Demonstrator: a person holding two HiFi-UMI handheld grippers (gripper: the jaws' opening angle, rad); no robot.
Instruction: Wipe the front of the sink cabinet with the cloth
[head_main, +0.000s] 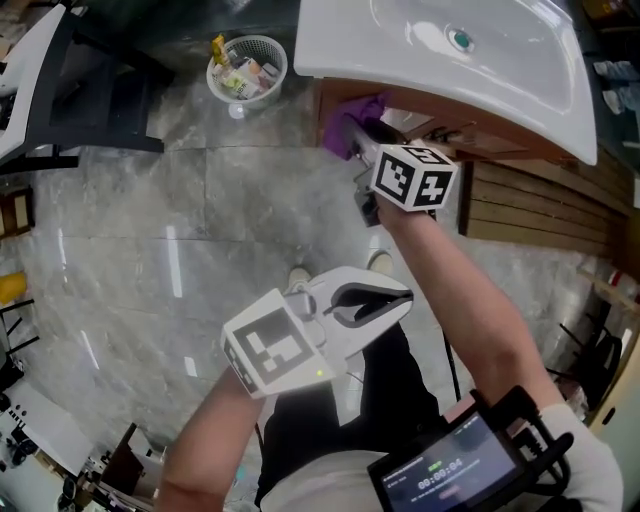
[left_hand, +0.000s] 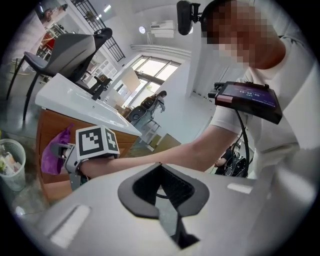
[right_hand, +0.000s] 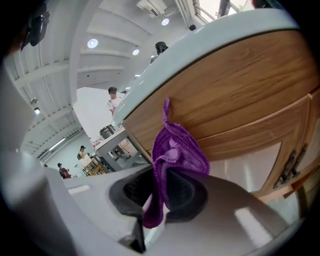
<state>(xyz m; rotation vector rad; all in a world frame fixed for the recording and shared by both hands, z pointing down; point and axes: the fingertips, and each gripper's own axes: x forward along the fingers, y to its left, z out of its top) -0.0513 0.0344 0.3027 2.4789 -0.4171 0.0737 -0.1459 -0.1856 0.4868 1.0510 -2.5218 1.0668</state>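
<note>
Cloth (right_hand: 172, 160): purple, bunched, clamped between the closed fingers (right_hand: 190, 192) of the right gripper (right_hand: 160, 194). Its free top rises just past the fingertips, against or very near the wooden sink cabinet front (right_hand: 240, 90).

Risk: only a narrow fold is clamped, so dragging may pull it free or let bare fingertips scrape the wood.

Only the head view shows the left gripper (head_main: 365, 300), shut and empty, well short of the cabinet, and the sink (head_main: 450, 60) above it.
</note>
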